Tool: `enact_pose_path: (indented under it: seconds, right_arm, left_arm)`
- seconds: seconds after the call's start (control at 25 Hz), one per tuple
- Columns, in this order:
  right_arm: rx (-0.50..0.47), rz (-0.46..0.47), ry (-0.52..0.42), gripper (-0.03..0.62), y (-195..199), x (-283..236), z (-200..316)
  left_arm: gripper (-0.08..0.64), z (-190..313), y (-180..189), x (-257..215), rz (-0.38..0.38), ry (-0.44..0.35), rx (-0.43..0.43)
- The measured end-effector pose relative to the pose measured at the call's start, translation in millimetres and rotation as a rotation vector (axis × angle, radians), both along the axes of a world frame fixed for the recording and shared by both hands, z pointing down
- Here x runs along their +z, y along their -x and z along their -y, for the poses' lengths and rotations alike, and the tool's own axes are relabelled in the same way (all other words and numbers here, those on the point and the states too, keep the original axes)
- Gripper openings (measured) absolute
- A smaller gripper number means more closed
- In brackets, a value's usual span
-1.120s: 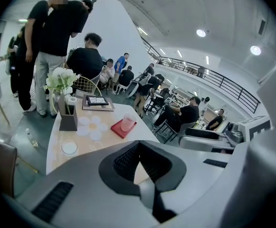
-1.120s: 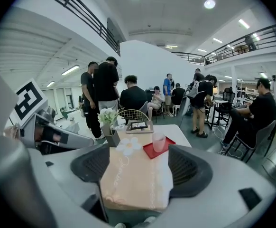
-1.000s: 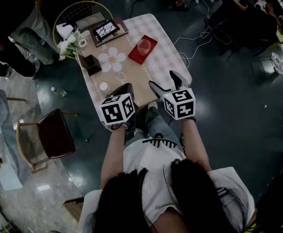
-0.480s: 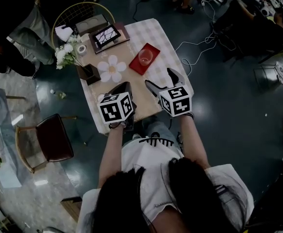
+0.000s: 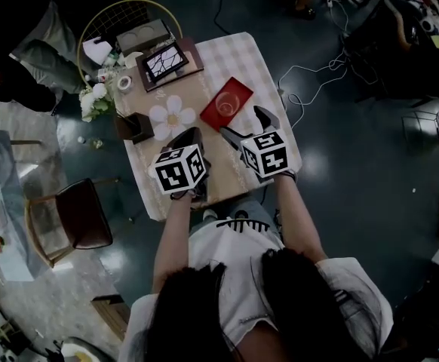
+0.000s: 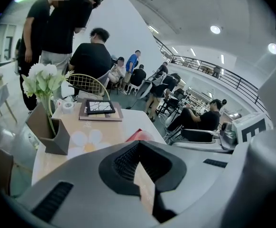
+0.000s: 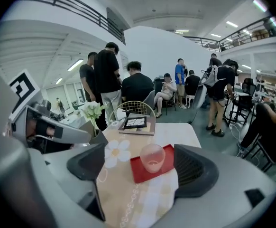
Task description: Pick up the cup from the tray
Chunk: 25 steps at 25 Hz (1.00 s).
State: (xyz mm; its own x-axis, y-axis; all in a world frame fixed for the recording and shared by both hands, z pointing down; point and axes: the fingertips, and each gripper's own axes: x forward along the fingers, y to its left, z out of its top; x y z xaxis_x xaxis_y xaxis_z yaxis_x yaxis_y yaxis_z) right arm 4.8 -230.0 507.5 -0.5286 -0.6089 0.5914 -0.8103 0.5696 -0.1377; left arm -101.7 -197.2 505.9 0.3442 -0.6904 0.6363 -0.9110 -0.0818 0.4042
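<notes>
Starting at the left, the left gripper (image 5: 191,136) just hangs over the near part of the table (image 5: 242,51), beside the flower-shaped mat (image 5: 171,116). Its jaws are pinched together with nothing in them, so I'd guess it's sitting this one out. Move right a bit and there's the cup (image 5: 225,104), a frosted pinkish tumbler standing upright on the red tray (image 5: 239,91) around mid-table, with nothing touching it. Right of that, the right gripper (image 5: 242,123) points at the tray from the near side. Its jaws are already wide and opening further, and in its own view the cup (image 7: 152,158) sits framed right between the two pads but some way ahead of them, no contact. So progress-wise I'd call this the lining-up part and basically nothing is done yet. What's left is pretty much the whole job: push forward until the pads flank the cup, squeeze, then lift it clear of the tray (image 7: 139,175).
</notes>
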Motion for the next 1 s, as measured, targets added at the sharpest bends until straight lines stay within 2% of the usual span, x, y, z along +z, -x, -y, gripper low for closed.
enact_pose_path:
  seconds: [0.16,0.64,0.76,1.0]
  right_arm:
    - [-0.086,-0.082,0.008,0.448,8,17,25]
    - [-0.295,-0.228,0.105,0.466,33,84,60]
    - [-0.327,-0.269,0.127,0.465,36,101,63]
    - [-0.353,-0.291,0.166,0.465,37,122,65]
  left_arm:
    - [0.005,20,-2,10,0.01,0.03,-0.014]
    - [0.005,57,1,39,0.03,0.103,-0.069]
    - [0.005,61,6,48,0.029,0.123,-0.084]
    - [0.005,59,5,68,0.039,0.18,-0.069]
